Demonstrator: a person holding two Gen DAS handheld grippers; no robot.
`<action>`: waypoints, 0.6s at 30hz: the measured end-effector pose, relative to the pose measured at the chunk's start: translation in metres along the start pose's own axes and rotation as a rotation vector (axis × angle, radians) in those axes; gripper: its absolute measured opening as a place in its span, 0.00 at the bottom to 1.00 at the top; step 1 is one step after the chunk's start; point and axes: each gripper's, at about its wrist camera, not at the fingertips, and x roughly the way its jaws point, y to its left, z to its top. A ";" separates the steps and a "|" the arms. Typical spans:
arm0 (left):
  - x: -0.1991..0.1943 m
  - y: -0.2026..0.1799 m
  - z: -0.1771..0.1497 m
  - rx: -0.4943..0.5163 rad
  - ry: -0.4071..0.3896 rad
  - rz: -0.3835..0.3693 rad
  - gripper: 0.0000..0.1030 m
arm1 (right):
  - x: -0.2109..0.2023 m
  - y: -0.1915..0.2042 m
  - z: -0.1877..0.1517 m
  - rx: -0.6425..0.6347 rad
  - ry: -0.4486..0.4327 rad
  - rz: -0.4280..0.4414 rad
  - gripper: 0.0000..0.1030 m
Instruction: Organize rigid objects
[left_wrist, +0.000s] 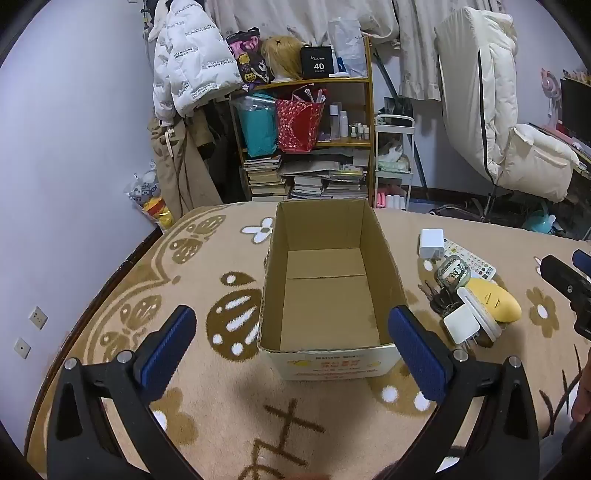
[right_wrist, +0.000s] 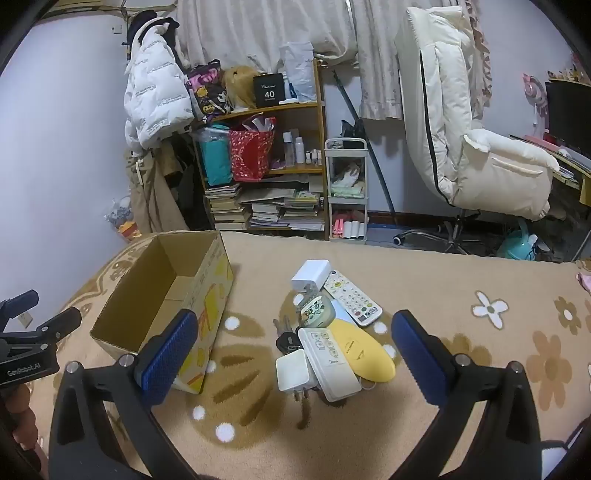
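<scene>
An empty open cardboard box (left_wrist: 325, 291) (right_wrist: 162, 291) stands on the patterned beige blanket. To its right lies a heap of small items: a white charger (right_wrist: 311, 278), a white remote (right_wrist: 352, 297), a round cartoon tin (right_wrist: 314, 312), a yellow oval case (right_wrist: 364, 350), a white power strip (right_wrist: 328, 363), a white plug adapter (right_wrist: 293, 373) and keys (right_wrist: 286, 338). My left gripper (left_wrist: 291, 325) is open, hovering over the box's near end. My right gripper (right_wrist: 295, 332) is open above the heap, nothing between its fingers. The right gripper's tip (left_wrist: 565, 280) shows at the edge of the left wrist view.
Behind the bed stand a wooden shelf (right_wrist: 295, 107) with bags, bottles and stacked books, a white trolley (right_wrist: 347, 192), a hanging white jacket (right_wrist: 155, 99) and a cream chair (right_wrist: 480, 147). A wall runs along the left.
</scene>
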 end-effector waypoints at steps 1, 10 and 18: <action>0.000 0.000 0.000 0.001 0.002 0.002 1.00 | 0.000 0.000 0.000 0.001 -0.002 0.003 1.00; -0.004 -0.004 0.002 0.009 -0.002 0.031 1.00 | 0.000 -0.001 0.000 0.012 -0.011 0.017 1.00; -0.001 -0.002 0.005 -0.009 0.007 0.014 1.00 | -0.004 -0.003 0.005 0.013 -0.007 0.016 1.00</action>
